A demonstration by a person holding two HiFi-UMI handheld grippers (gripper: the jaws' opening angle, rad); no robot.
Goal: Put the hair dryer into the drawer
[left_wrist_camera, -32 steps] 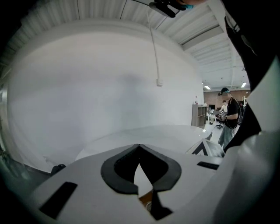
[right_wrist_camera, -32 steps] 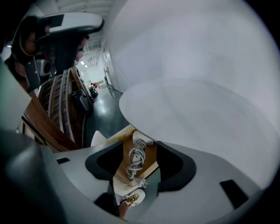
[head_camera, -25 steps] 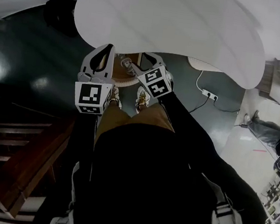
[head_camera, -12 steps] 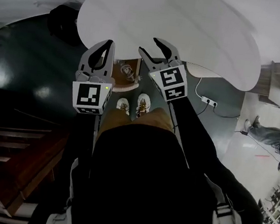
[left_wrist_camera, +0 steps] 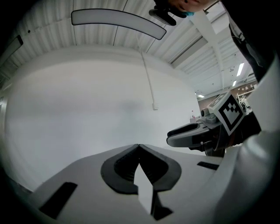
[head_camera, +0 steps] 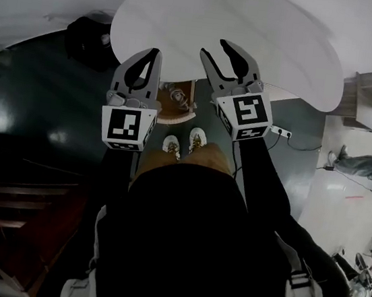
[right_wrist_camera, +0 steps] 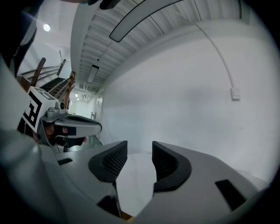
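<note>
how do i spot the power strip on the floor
Find the big white table in the head view. Past its right edge, on the dark floor, lies the power strip. Unlike the white shoes nearby, it is a thin flat bar.

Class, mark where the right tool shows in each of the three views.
Head view: right tool, upper centre, right of the left tool.
Left gripper view: middle right, side-on.
Right gripper view: bottom centre, jaws closing, nothing between them.
Shared landmark: the left tool, in all three views.
</note>
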